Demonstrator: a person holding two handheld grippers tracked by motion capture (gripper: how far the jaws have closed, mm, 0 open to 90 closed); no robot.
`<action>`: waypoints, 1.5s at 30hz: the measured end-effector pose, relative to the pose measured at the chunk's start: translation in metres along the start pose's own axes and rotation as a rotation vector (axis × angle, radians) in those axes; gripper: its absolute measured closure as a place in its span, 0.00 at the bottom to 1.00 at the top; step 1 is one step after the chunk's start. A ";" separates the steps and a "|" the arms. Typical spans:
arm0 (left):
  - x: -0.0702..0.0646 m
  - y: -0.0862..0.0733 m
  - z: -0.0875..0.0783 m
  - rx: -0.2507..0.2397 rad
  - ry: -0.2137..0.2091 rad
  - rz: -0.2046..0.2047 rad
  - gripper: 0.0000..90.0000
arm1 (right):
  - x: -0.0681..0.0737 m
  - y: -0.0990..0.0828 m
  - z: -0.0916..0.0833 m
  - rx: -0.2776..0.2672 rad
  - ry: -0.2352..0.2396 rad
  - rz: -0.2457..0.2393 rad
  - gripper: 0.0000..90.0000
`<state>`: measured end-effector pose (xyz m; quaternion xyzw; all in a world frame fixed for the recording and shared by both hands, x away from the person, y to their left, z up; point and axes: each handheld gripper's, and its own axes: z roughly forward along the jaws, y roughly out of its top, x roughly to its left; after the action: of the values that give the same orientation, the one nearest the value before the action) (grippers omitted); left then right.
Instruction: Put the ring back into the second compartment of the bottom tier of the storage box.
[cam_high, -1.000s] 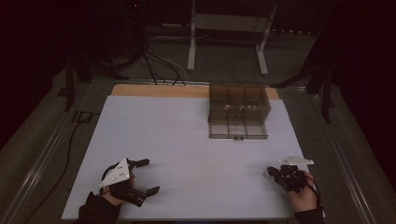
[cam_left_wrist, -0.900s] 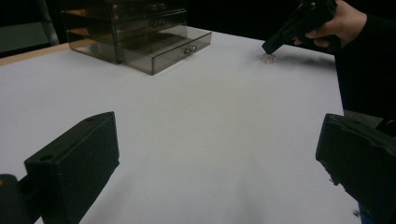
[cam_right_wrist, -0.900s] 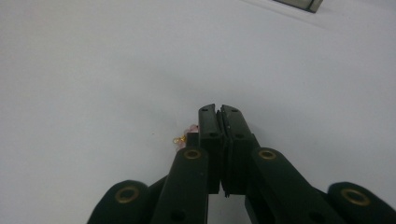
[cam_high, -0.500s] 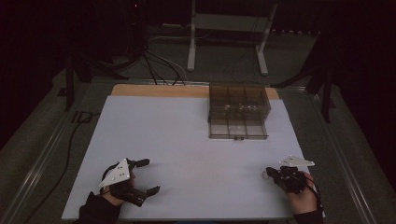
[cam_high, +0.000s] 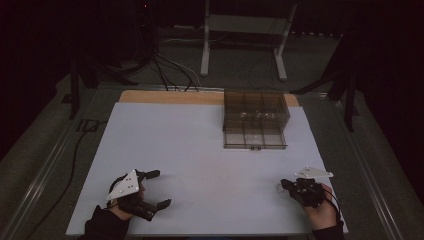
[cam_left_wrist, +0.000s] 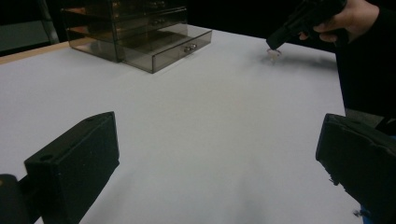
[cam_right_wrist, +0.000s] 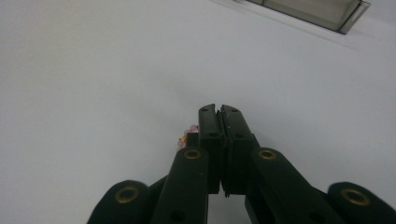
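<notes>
The right hand-held gripper (cam_high: 286, 186) sits low at the near right of the bench (cam_high: 200, 150), its jaws pressed together. A small pinkish thing (cam_left_wrist: 273, 52) shows at their tip, just above or on the white surface; in the right gripper view it peeks out beside the closed jaws (cam_right_wrist: 188, 134), so whether it is pinched or merely beside them I cannot tell. Judging by that low, tilted pose, the gripper is there to pick it up or has just set it down. The left hand-held gripper (cam_high: 157, 189) rests at the near left with jaws spread wide and nothing between them, apparently waiting. A smoky clear drawer box (cam_high: 255, 119) stands at the far right, one low drawer (cam_left_wrist: 173, 49) pulled out, likely to receive the piece. Count: two grippers, one box, one small thing.
</notes>
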<state>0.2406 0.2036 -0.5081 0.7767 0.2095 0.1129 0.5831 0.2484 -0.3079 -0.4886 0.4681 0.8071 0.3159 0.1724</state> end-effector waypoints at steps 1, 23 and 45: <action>0.000 0.000 0.000 0.003 -0.003 0.002 0.01 | 0.000 0.001 0.000 0.001 0.001 -0.002 0.98; 0.001 0.000 0.000 0.003 -0.003 -0.005 0.01 | 0.003 0.013 0.000 -0.016 0.009 -0.012 0.98; 0.001 0.000 0.001 0.003 -0.004 0.000 0.01 | 0.007 0.036 -0.001 -0.052 0.011 -0.038 0.98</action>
<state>0.2415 0.2032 -0.5082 0.7779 0.2086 0.1109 0.5824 0.2678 -0.2887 -0.4636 0.4462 0.8083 0.3359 0.1862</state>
